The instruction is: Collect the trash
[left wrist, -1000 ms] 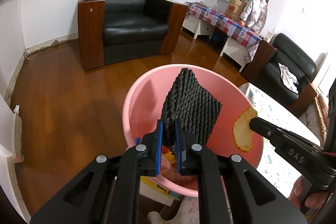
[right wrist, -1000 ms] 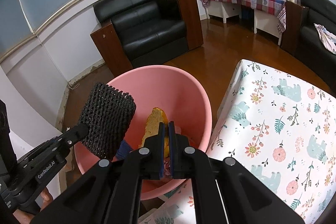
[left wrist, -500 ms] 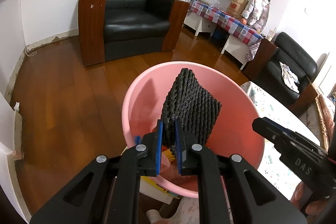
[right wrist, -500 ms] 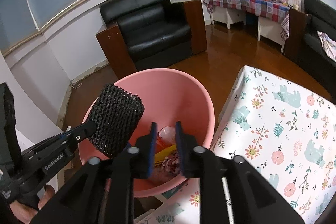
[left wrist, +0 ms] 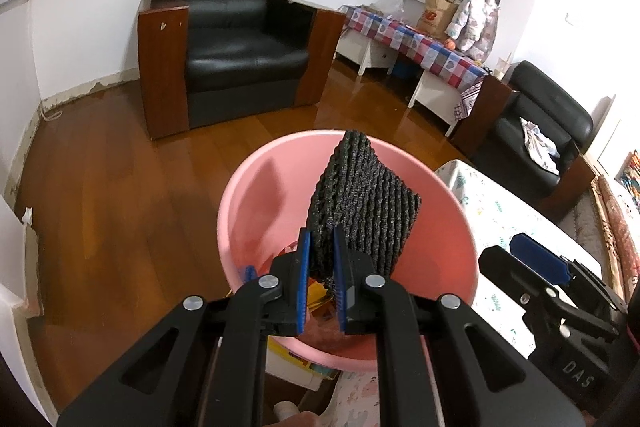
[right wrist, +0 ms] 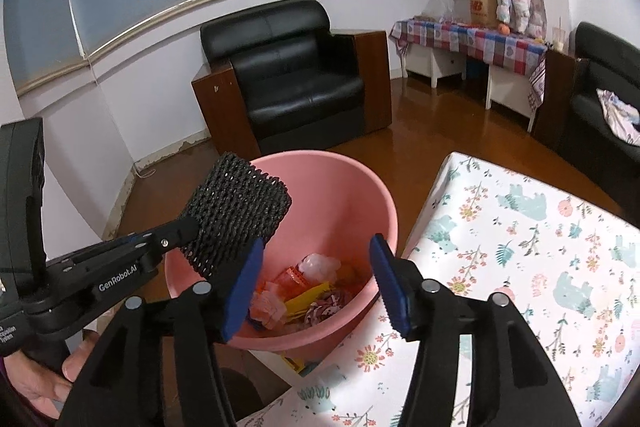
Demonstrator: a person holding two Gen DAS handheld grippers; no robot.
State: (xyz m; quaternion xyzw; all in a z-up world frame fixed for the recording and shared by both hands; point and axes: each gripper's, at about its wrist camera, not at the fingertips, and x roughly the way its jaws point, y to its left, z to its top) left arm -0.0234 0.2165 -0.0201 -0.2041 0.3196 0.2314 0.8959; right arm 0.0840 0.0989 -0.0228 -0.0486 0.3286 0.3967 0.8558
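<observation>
Wood floor (left wrist: 120,187) open from 9 to 12 o'clock, black armchair (left wrist: 232,39) at far wall; floral table (right wrist: 520,267) fills 3 to 5 o'clock, its edge touching or just beside pink basin (right wrist: 360,187) rim; basin holds mixed scraps (right wrist: 304,291); left gripper (left wrist: 321,271) clamps black foam net (left wrist: 360,211) above basin interior; right gripper (right wrist: 316,287) spread wide, empty, over basin's near rim.

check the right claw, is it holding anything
No, the right claw is wide open and empty above the pink bucket.
</observation>
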